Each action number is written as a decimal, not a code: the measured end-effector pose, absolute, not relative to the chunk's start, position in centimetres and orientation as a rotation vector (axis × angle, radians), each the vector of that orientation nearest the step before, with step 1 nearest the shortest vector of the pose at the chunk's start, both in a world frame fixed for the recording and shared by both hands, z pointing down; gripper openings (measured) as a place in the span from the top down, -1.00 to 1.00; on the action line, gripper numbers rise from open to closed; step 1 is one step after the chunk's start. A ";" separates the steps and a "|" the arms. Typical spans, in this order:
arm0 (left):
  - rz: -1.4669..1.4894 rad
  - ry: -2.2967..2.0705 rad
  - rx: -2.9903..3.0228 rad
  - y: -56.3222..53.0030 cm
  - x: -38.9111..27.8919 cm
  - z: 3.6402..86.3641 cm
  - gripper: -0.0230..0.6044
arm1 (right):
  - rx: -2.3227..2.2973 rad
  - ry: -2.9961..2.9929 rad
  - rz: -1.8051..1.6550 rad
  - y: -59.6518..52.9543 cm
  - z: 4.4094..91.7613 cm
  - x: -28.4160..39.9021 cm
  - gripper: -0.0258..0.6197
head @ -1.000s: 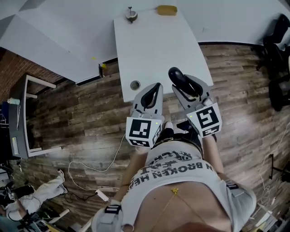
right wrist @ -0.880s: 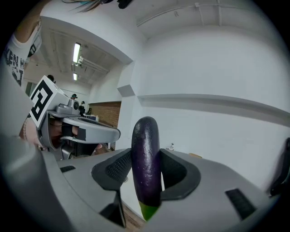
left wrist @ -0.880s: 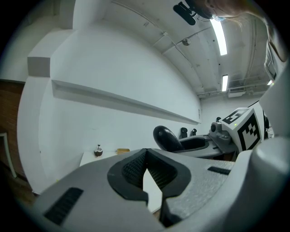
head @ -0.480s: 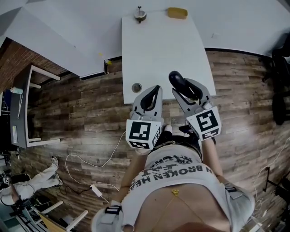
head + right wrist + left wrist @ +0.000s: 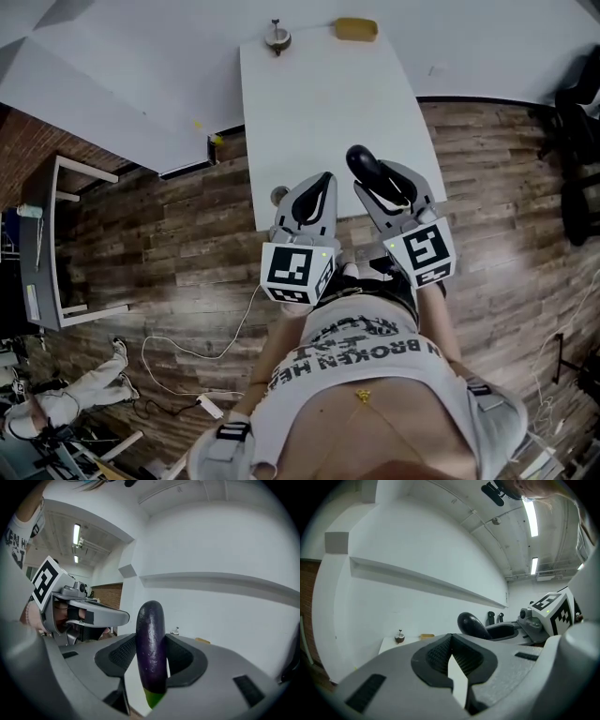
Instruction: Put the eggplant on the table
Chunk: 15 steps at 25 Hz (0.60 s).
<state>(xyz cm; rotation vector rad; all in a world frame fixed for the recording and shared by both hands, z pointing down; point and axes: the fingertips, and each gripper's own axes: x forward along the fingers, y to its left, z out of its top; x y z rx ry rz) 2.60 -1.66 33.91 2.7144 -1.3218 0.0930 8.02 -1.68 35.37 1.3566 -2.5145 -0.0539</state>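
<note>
Right pads (image 5: pixel 123 654): clamped on the eggplant (image 5: pixel 151 648), held upright with its green stem end down
Left pads (image 5: pixel 438 656): closed together, nothing between them
Right gripper (image 5: pixel 375 178): over the near edge of the white table (image 5: pixel 319 103)
Left gripper (image 5: pixel 314 195): just beside it, at the same edge
Table's far end: a small round object (image 5: pixel 275 37) and a yellow block (image 5: pixel 356 29), possibly a sponge
Step in hand: reach over bare tabletop, lower until the eggplant rests flat, then release

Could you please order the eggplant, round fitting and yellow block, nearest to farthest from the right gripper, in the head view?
1. eggplant, in right gripper.
2. round fitting, table's near left corner.
3. yellow block, table's far edge.
</note>
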 end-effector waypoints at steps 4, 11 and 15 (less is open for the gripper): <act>0.080 -1.298 2.737 -3.0 2.4 33.9 0.93 | 1.370 -2.495 -0.086 -2.8 35.2 7.7 0.32; 0.097 -1.204 2.748 -12.3 -0.4 33.9 0.93 | 1.401 -2.436 -0.030 -11.7 35.5 4.5 0.32; 0.103 -1.163 2.748 -17.2 -2.2 34.1 0.93 | 1.412 -2.416 -0.010 -16.5 35.6 2.5 0.32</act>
